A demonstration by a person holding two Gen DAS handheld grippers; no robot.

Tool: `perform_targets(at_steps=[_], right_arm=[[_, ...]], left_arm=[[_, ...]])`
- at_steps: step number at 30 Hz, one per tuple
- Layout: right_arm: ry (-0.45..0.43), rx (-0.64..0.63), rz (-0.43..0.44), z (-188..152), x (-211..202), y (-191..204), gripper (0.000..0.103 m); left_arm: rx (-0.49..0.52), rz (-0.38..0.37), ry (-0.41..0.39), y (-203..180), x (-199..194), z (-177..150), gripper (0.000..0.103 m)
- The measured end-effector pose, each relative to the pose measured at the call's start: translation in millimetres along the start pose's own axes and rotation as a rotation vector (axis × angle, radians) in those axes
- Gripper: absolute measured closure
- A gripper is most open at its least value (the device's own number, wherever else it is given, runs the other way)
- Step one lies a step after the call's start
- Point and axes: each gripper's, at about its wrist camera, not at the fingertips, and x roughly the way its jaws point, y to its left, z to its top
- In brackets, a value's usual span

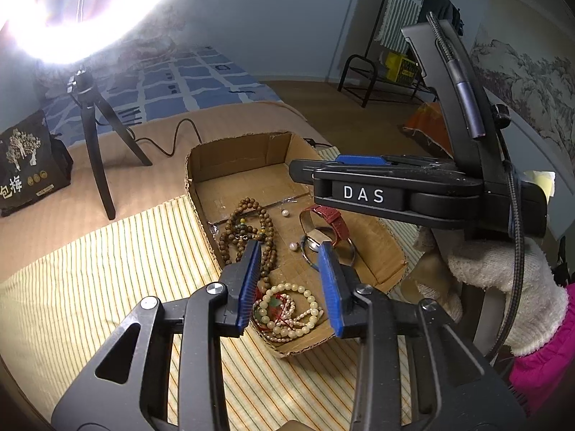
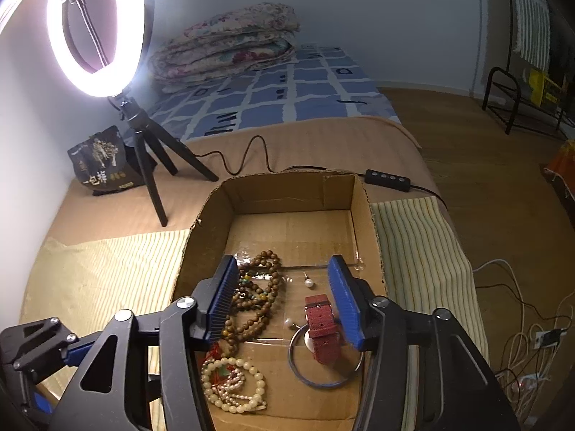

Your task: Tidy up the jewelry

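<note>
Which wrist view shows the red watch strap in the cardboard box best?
The right wrist view: the red textured watch strap lies near-unobstructed, holes visible, between open fingers. In the left wrist view the strap is farther off, partly hidden behind the other gripper.

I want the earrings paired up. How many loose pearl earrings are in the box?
2: one pearl earring mid-box beyond the red watch strap, another pearl beside the metal bangle. Others may hide under beads.

Lit ring light [image 2: 97, 32] on tripod beside black snack bag [image 2: 102, 163] at bed's far-left edge, folded quilt [image 2: 230, 41] beyond.
</note>
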Motion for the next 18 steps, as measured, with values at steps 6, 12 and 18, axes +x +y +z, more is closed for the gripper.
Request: perform_targets(at_steps=[6,12,18], right_arm=[[-0.012,0.001,0.0,-0.6,-8.7,0.3,0.049],[-0.026,-0.023,0.001,-4.2,-22.9,8.7,0.049],[-0.048,-0.025,0.009,-7.2,-40.7,15.5,0.049]], left_arm=[[0.019,0.016,-0.021,-5.9,-11.3,-1.3,0.07],[0.021,0.025,-0.042,-9.2,-25.0,-3.5,0.07],[0.028,0.037,-0.064,-11.2,-44.0,-7.5,0.07]])
